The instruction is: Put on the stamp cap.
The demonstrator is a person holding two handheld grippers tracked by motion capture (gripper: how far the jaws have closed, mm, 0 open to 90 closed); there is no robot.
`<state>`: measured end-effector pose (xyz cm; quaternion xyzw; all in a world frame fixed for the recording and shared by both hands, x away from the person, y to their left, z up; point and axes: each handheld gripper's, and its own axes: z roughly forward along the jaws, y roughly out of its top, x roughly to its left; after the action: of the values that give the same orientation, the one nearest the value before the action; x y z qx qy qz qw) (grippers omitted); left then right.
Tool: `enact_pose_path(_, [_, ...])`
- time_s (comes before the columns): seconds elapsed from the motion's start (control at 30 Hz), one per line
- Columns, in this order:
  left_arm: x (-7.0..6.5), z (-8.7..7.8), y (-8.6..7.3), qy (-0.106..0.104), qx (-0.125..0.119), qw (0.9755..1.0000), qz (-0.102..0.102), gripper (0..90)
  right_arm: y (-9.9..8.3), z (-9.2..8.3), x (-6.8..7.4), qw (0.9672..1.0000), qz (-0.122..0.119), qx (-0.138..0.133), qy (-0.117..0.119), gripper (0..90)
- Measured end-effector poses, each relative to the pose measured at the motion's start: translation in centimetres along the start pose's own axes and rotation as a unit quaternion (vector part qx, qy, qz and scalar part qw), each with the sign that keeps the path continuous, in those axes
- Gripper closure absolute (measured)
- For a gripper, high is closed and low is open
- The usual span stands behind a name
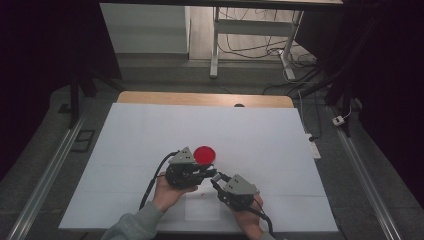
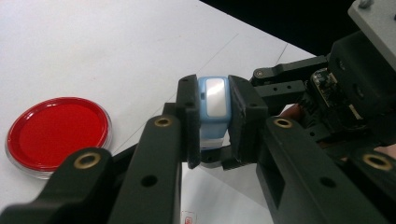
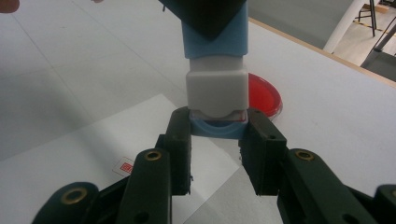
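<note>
Two grippers on one small thing here: the left gripper (image 2: 215,126) pinches the light-blue body of a little stamp (image 2: 214,109), and the right gripper (image 3: 218,140) clamps its blue end cap (image 3: 218,127), the stamp held in the air between them just above the desk (image 1: 150,130). My guess is one hand steadies the body so the other can pull the cap off. A red ink pad (image 1: 204,154) sits open right beside them, a stamped sheet of paper (image 1: 202,206) lies below, and nothing blocks the way.
</note>
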<state>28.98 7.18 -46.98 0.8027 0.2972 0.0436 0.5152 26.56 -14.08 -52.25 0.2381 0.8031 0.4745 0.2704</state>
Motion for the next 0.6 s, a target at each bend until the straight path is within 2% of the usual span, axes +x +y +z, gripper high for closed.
enact_pose_path(0.4, [-0.35,0.34,-0.12,0.013,0.002,0.9999,0.005,75.6,-0.04,0.02,0.10,0.9999,-0.001,0.005,-0.011,64.4])
enact_pose_path(0.6, [-0.26,0.42,-0.23,0.010,0.002,0.9999,0.000,75.7,-0.06,0.05,0.15,0.9999,-0.006,0.008,-0.013,64.5])
